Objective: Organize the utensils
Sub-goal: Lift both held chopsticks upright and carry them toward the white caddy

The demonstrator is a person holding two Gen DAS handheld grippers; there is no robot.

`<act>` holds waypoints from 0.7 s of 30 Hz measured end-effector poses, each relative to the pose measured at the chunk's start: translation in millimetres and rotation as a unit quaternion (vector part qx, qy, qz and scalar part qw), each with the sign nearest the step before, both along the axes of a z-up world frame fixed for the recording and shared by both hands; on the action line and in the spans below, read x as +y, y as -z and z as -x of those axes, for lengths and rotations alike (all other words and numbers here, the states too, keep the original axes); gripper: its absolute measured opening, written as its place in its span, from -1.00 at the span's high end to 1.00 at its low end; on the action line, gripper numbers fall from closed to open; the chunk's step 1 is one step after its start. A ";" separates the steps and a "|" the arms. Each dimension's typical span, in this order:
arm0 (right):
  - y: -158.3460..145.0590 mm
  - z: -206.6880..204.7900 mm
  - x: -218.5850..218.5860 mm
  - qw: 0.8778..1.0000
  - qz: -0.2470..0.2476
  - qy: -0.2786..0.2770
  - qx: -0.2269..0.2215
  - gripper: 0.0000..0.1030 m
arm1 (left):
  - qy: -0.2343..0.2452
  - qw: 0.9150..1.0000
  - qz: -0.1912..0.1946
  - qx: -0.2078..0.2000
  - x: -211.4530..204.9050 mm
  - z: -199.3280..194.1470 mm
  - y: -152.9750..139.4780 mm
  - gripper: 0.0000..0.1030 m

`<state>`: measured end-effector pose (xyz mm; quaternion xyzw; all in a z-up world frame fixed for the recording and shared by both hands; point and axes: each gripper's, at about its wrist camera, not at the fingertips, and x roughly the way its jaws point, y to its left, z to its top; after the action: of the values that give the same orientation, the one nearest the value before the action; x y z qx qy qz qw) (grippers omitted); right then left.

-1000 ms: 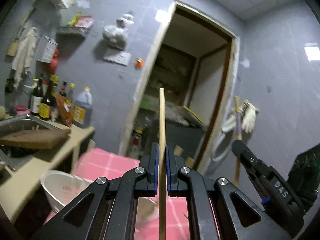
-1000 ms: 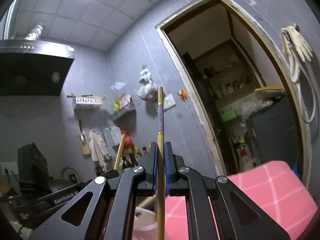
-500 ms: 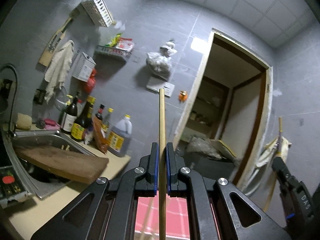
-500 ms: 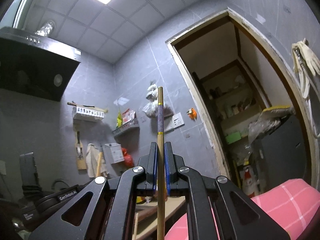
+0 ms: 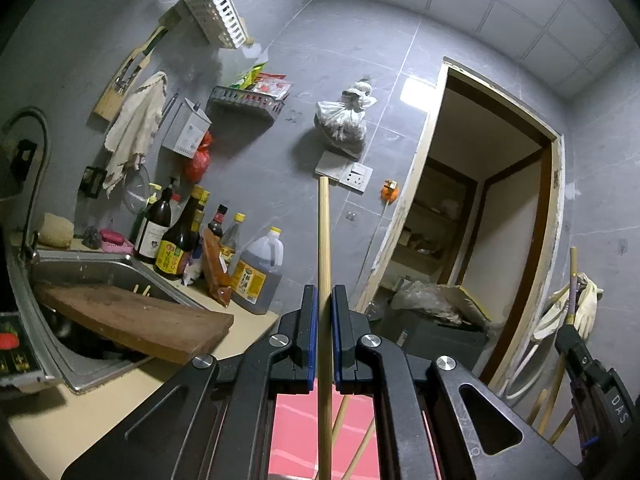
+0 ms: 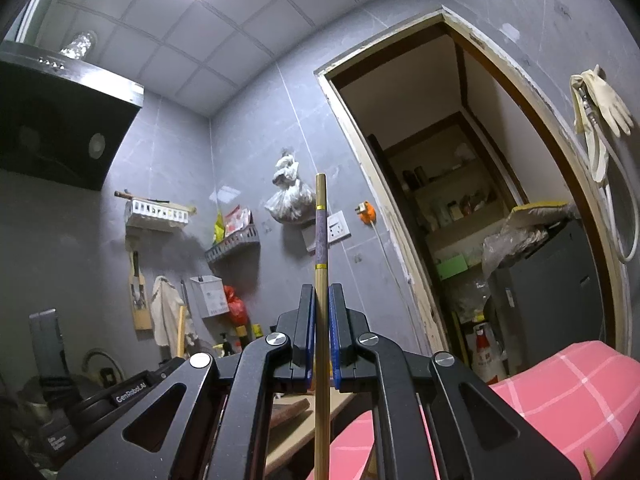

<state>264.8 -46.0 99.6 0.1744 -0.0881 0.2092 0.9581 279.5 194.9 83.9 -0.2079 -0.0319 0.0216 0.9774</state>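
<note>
We hold one plain chopstick (image 5: pixel 324 264) upright, pinched between the closed jaws of the left gripper (image 5: pixel 324 332), and one banded chopstick (image 6: pixel 321 240) likewise clamped in the right gripper (image 6: pixel 321 332), both raised above the pink checked cloth (image 6: pixel 560 384). Loose chopsticks (image 5: pixel 362 450) lie below on that cloth. We judge the sorting midway: two sticks lifted, none yet visibly stowed, perhaps in the white wall basket (image 5: pixel 214 12).
</note>
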 end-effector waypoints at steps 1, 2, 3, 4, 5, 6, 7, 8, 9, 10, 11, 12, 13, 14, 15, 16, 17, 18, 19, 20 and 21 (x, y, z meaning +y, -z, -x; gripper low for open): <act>1.1 -0.7 0.4 1.000 0.001 0.000 0.002 0.91 | 0.001 1.000 0.001 0.002 -0.8 -0.5 0.6 0.91; 2.8 -0.8 0.6 1.000 0.002 0.001 0.003 0.91 | 0.001 1.000 0.002 0.005 -1.8 -0.7 3.3 0.91; 4.1 -1.0 1.0 1.000 0.003 0.001 0.005 0.91 | 0.000 1.000 0.001 0.008 -3.1 -0.7 5.6 0.91; 5.6 -1.0 1.7 1.000 0.005 0.000 0.007 0.91 | 0.000 1.000 0.000 0.010 -4.3 -0.3 7.4 0.91; 6.7 -0.8 2.6 1.000 0.008 0.000 0.008 0.91 | 0.001 1.000 -0.002 0.012 -5.6 0.2 9.6 0.91; 8.1 -0.6 3.1 1.000 0.011 -0.002 0.010 0.91 | 0.003 1.000 -0.004 0.015 -7.4 0.5 11.7 0.91; 9.8 -0.3 4.3 1.000 0.016 -0.003 0.013 0.91 | 0.003 1.000 -0.007 0.017 -8.8 0.6 13.1 0.91; 11.0 -0.4 5.3 1.000 0.019 -0.004 0.015 0.91 | 0.004 1.000 -0.011 0.019 -10.8 1.2 15.1 0.91; 12.5 -0.3 5.7 1.000 0.022 -0.005 0.019 0.91 | 0.005 1.000 -0.015 0.021 -12.2 1.5 16.4 0.91; 13.4 -0.6 6.1 0.999 0.023 -0.006 0.022 0.91 | 0.006 1.000 -0.018 0.024 -13.7 1.6 18.1 0.91; 14.6 -0.5 6.0 0.999 0.025 -0.007 0.027 0.91 | 0.007 0.999 -0.021 0.026 -15.1 2.1 19.7 0.91; 15.9 -0.3 6.0 0.999 0.027 -0.009 0.030 0.91 | 0.009 0.999 -0.023 0.028 -16.6 2.8 21.4 0.91; 16.7 -0.1 6.6 0.999 0.031 -0.009 0.033 0.91 | 0.010 0.999 -0.025 0.030 -17.9 3.6 23.4 0.91; 17.5 0.6 7.2 0.999 0.035 -0.010 0.036 0.91 | 0.010 0.999 -0.027 0.032 -19.4 4.6 25.6 0.91; 18.2 1.3 7.5 0.998 0.037 -0.011 0.038 0.91 | 0.010 0.999 -0.030 0.035 -21.5 5.6 28.0 0.91; 19.1 2.6 7.6 0.998 0.041 -0.012 0.042 0.90 | 0.011 0.999 -0.031 0.037 -22.5 6.1 30.0 0.91; 19.6 3.2 7.9 0.998 0.043 -0.013 0.045 0.90 | 0.012 0.999 -0.032 0.040 -23.6 6.6 31.9 0.91; 20.2 4.0 8.4 0.998 0.047 -0.014 0.049 0.90 | 0.013 0.998 -0.033 0.043 -25.7 7.4 34.3 0.91; 21.0 5.1 8.6 0.997 0.049 -0.016 0.052 0.90 | 0.014 0.998 -0.034 0.045 -26.6 8.2 36.0 0.90; 21.6 5.6 8.9 0.997 0.052 -0.017 0.055 0.90 | 0.015 0.998 -0.036 0.048 -28.7 9.4 37.9 0.90; 22.4 6.6 9.2 0.997 0.055 -0.019 0.058 0.90 | 0.015 0.998 -0.039 0.050 -30.7 10.5 39.5 0.90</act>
<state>258.1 -36.7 77.2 0.1348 -0.0169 0.2209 0.9658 269.0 164.1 44.4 -0.1688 0.0196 0.0158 0.9853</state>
